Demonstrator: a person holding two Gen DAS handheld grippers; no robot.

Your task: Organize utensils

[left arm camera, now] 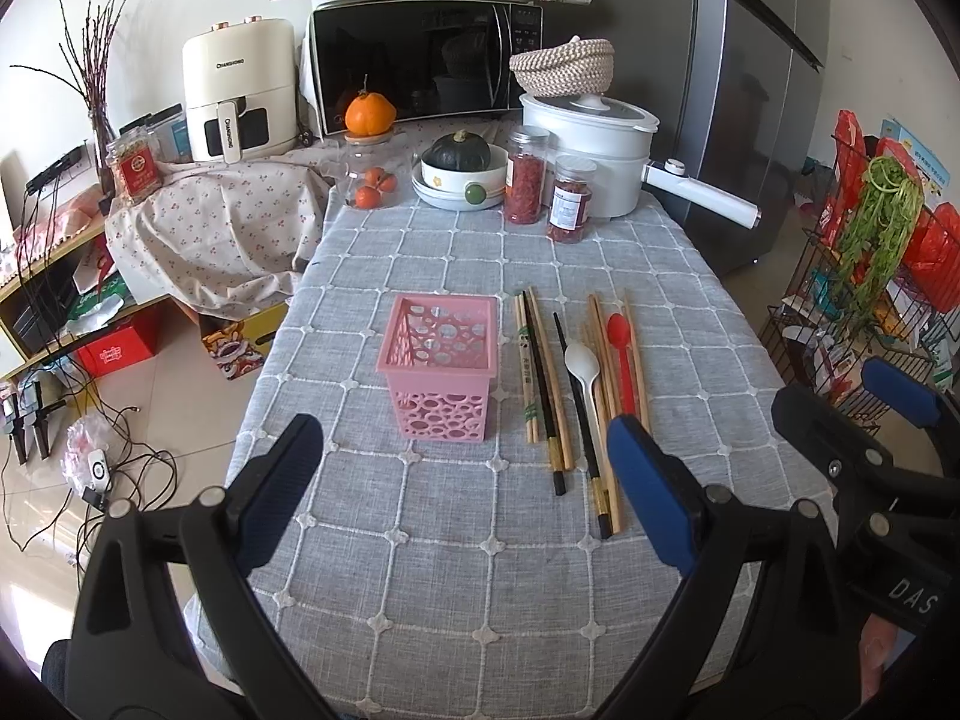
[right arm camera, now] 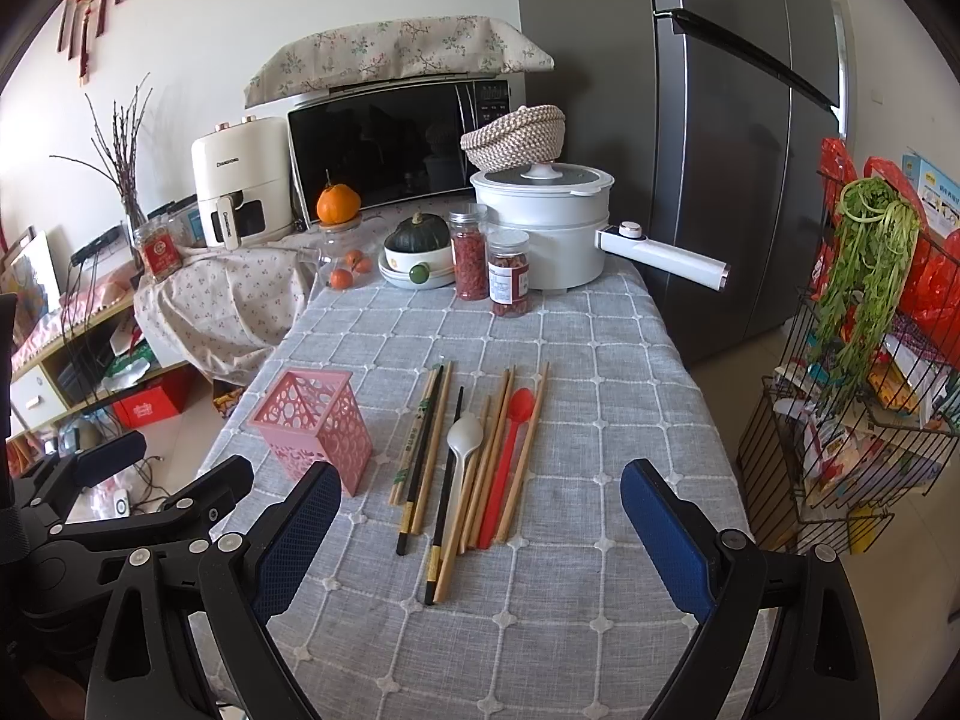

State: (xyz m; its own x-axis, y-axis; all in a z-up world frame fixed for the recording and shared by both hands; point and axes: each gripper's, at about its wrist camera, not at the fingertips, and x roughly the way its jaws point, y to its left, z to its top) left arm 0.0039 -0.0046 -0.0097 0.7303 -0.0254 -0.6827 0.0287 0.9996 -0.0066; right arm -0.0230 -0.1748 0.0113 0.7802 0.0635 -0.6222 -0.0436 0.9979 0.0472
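Both our grippers, left (left arm camera: 465, 468) and right (right arm camera: 480, 516), hang spread and empty. The chopsticks (right arm camera: 420, 456) and spoons (right arm camera: 465, 438) lie just right of the pink holder (right arm camera: 312, 426); we should pinch one piece mid-shaft and drop it in upright.

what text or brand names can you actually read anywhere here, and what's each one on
"CHANGHONG" on the top front of the cream air fryer
"CHANGHONG" again, running down its drawer handle
"DAS", cut off at the picture's edge, on the right claw's body, left wrist view
Too small or blurred: the red-label jar, the spice jar label, the printed chopstick wrapper, the microwave panel, the red box
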